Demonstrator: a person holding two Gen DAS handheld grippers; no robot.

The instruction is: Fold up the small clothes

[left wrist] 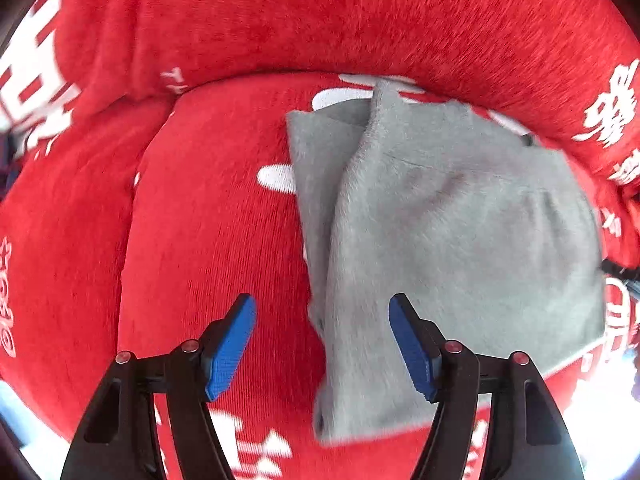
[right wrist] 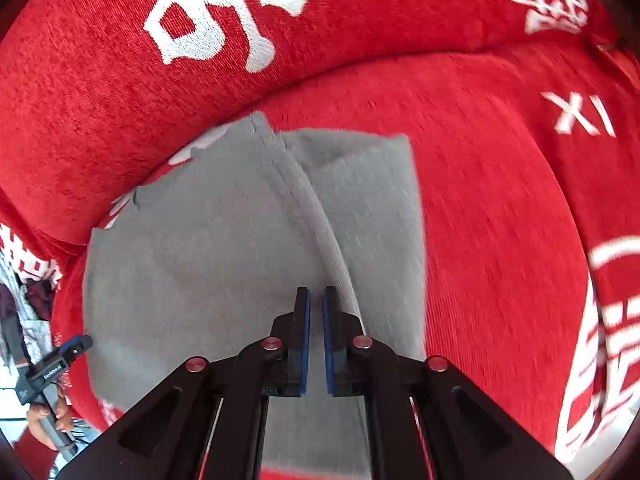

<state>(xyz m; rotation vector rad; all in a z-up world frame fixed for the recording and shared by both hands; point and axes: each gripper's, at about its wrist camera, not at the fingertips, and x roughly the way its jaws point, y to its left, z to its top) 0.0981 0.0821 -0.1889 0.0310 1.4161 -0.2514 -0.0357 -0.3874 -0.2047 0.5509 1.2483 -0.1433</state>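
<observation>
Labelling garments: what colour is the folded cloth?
Plain grey folded cloth, clearest in the left wrist view.

A red plush sofa [right wrist: 500, 220] with white printed characters fills the room; pale floor [right wrist: 10, 396] shows beside it.

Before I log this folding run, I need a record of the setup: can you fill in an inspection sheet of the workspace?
Surface: red plush sofa cover with white lettering, seat and backrest.
Job's things: one grey garment, folded into overlapping layers, lying flat on the seat near the backrest.
Clutter: nothing seen on the seat.
Grippers: left hand-held gripper open, above the garment's edge, nothing between its blue pads; right hand-held gripper shut, empty, over the garment. A hand holds a gripper handle at the right wrist view's lower left.
Cables: nothing clearly seen.
Surroundings: dark cloth and a pale floor past the sofa's edge, blurred.
</observation>
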